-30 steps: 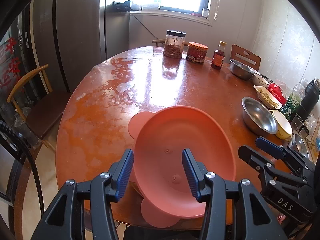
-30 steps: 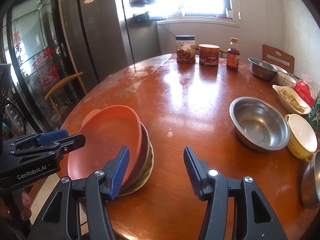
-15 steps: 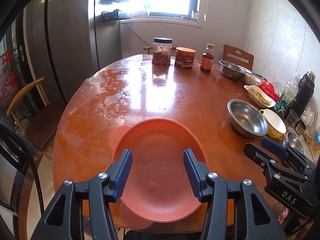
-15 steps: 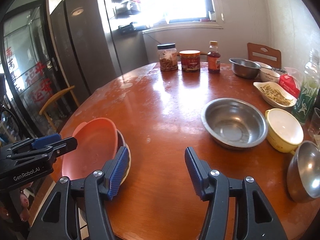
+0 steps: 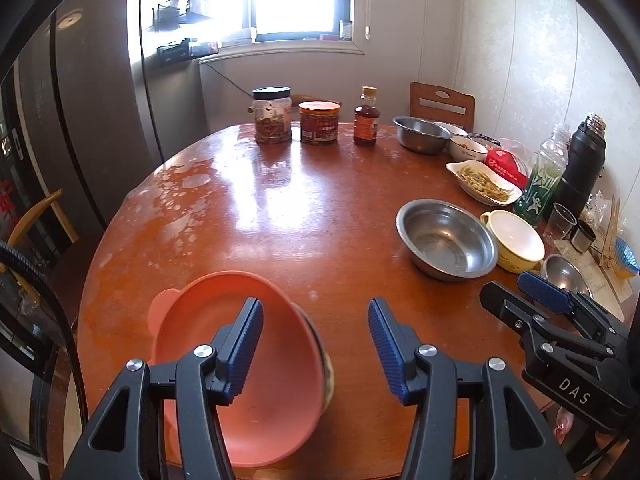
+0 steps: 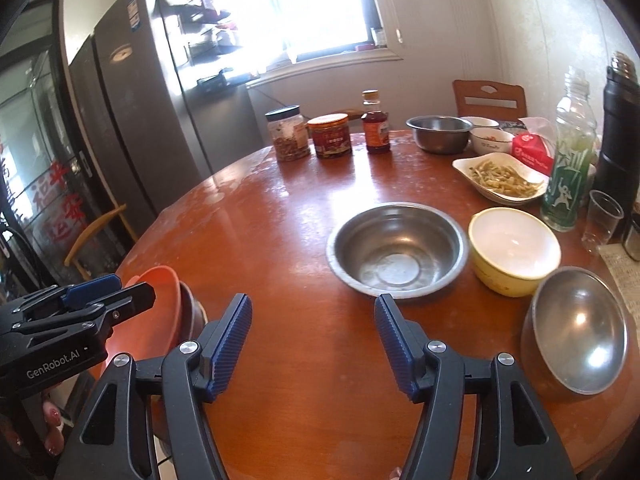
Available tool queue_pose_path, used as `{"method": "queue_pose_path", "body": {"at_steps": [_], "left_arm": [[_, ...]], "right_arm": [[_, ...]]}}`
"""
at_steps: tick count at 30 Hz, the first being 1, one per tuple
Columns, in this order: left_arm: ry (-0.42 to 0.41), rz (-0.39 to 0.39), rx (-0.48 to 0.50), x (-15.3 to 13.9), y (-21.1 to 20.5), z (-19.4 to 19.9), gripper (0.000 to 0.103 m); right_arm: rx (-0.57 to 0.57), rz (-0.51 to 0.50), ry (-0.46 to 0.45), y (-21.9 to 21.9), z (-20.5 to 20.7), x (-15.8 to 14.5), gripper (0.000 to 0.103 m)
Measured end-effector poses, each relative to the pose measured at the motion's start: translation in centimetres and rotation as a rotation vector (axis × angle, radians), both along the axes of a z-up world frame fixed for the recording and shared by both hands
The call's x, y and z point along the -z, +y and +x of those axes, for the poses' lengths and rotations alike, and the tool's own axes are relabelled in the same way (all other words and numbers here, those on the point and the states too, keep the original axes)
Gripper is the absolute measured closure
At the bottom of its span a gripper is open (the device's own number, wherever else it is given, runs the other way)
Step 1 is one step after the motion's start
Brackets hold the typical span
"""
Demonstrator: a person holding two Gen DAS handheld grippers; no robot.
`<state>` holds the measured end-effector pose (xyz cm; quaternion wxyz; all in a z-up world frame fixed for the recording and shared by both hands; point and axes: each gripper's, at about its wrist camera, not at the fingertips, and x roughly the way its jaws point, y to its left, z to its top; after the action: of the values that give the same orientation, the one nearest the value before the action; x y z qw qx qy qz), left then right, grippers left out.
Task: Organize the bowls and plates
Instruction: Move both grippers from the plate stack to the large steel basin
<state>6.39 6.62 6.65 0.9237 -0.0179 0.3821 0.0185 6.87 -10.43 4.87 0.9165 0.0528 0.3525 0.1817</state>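
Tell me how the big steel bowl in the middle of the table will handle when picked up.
The steel bowl looks thin-walled, so probably light and stiff. Its shiny rim may slip between the pads. It sits empty and upright, so spilling seems unlikely.

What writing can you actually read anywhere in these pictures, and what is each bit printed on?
"DAS": on the right gripper.
"GenRobot.AI": on the left gripper.
Red characters on the glass door: too blurred to read.
Labels on the jars, sauce bottle, red packet and green bottle: too small.

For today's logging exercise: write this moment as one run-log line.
left gripper: open, empty | right gripper: open, empty | orange plate: stacked on bowls at table edge | steel bowl: untouched
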Motion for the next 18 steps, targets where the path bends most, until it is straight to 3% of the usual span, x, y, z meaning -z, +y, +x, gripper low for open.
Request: {"method": "queue_pose_path", "body": {"at_steps": [18], "left_arm": [[0.023,-0.017,0.083,0.5,-6.2,5.9,0.046]], "right_arm": [[0.138,0.048,0.087,-5.9,2.2,1.4,0.033]]}}
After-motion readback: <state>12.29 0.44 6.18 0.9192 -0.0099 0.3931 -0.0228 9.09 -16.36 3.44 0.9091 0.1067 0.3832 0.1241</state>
